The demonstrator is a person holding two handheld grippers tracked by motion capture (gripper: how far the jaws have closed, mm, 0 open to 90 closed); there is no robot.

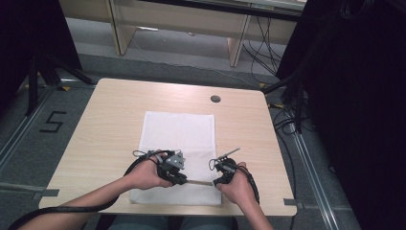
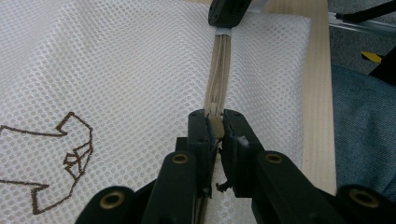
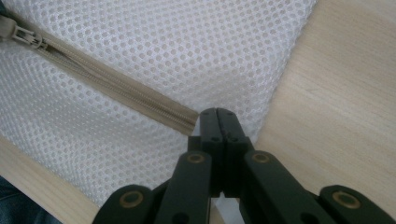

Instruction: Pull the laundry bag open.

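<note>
1. White mesh bag lying flat on the wooden table, near edge close to the person, beige zipper running along that near edge.
2. Left gripper clamped on the zipper's pull tab, jaws nearly together with the tab pinched between them.
3. Right gripper closed at the end of the zipper tape, at the bag's corner; jaws pressed together, apparently pinning the mesh there, though actual fabric between the pads too hidden to confirm.
4. Risk, as a judgement: small tab slipping from the pads if pulled at an angle to the teeth.
5. Also likely: mesh bunching ahead of the slider should the corner hold give way, jamming the zip.
6. Possible too: whole bag sliding across the smooth tabletop instead of the slider travelling.
7. Surface: pale wood-grain top with a round cable port at the far side.
8. Room: grey floor marked with a "5", black curtains at both sides, loose cables to the right, pale desk legs beyond.
</note>
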